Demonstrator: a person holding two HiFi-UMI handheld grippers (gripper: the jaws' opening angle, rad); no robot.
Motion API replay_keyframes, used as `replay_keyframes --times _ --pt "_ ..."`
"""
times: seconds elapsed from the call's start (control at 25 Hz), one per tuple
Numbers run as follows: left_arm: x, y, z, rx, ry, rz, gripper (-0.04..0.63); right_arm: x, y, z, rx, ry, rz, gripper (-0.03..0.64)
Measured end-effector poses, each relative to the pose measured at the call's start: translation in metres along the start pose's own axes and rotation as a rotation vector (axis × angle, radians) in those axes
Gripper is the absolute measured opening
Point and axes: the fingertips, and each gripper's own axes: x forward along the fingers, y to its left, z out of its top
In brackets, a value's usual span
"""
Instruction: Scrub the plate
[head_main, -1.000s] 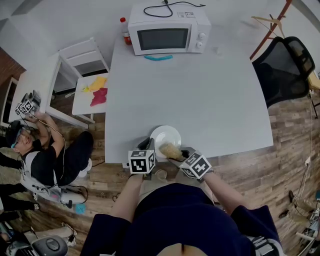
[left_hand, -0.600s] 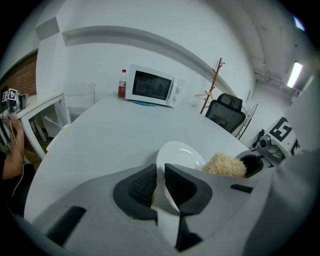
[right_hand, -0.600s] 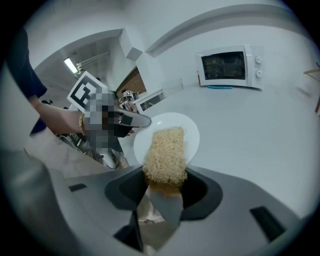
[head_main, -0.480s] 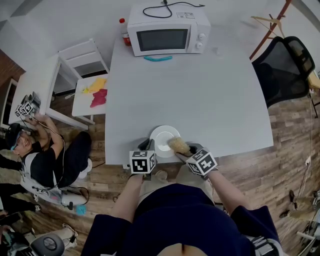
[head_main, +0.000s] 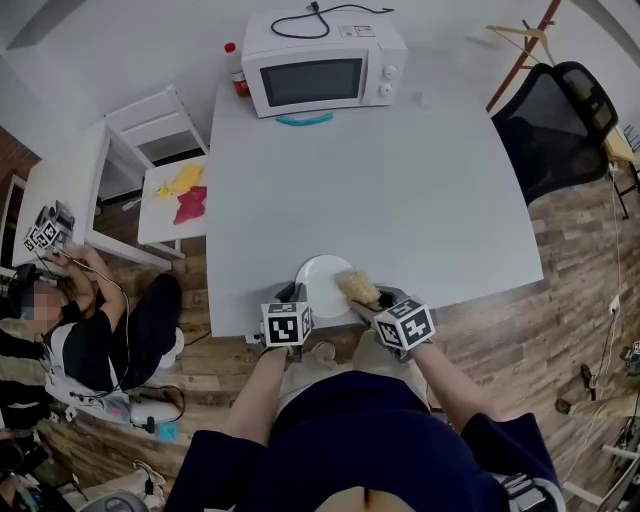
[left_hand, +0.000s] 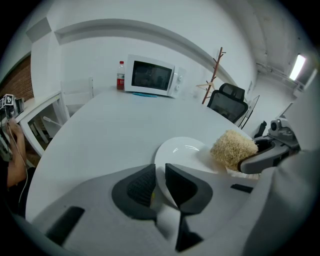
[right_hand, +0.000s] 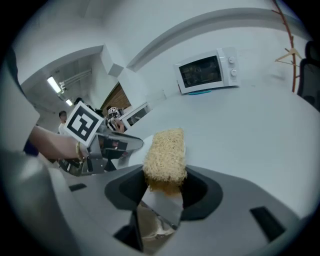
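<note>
A white plate (head_main: 325, 280) sits at the near edge of the white table (head_main: 380, 180), right in front of the person. The left hand-held gripper (head_main: 293, 293) comes in from the near side, and its 2 dark jaws are drawn close together with the plate's near rim pinched in the narrow gap between them. The right hand-held gripper (head_main: 368, 300) reaches in from the near right. Its jaws are clamped on the lower end of a tan, fibrous scrubber (head_main: 357, 288), which juts forward and meets the plate's right side. In the left gripper view the scrubber overlaps the plate's right edge; how hard it presses cannot be told. At the far end of the table stands a white microwave (head_main: 318, 62), with a red-capped bottle (head_main: 238, 70) just to its left and a teal object (head_main: 303, 119) lying in front of it. A black office chair (head_main: 560, 120) stands off the table's right side.
</note>
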Motion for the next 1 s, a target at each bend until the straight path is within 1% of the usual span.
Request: replay_keyframes --times 0.16,0.4,0.44,0.52,0.6,0.76,0.84,0.92,1.0 --pt "0.000 0.002 0.000 0.027 -0.006 -0.014 0.063 -0.010 0.010 0.005 0.088 -0.075 -0.020 0.179" --pt "0.001 0.001 0.000 0.078 -0.007 -0.052 0.064 -0.019 0.031 0.004 0.184 -0.172 -0.059 0.179" --pt "0.000 0.001 0.000 0.083 -0.008 -0.060 0.071 -0.021 0.034 0.003 0.204 -0.187 -0.066 0.179" --pt "-0.002 0.004 -0.001 0.084 -0.015 -0.072 0.104 -0.026 0.041 0.001 0.237 -0.212 -0.083 0.179" --pt "-0.007 0.008 0.002 0.080 -0.028 -0.079 0.110 -0.029 0.048 -0.002 0.261 -0.232 -0.096 0.179" --pt "-0.023 0.004 0.009 0.064 -0.050 -0.110 0.110 -0.038 0.059 -0.008 0.287 -0.259 -0.101 0.179" --pt "-0.031 -0.002 0.013 0.071 -0.067 -0.125 0.109 -0.042 0.062 -0.007 0.286 -0.277 -0.099 0.179" --pt "-0.038 -0.006 0.017 0.075 -0.089 -0.126 0.100 -0.044 0.064 -0.003 0.279 -0.292 -0.086 0.179" --pt "-0.047 -0.009 0.018 0.059 -0.113 -0.117 0.075 -0.047 0.065 -0.001 0.264 -0.298 -0.068 0.179"
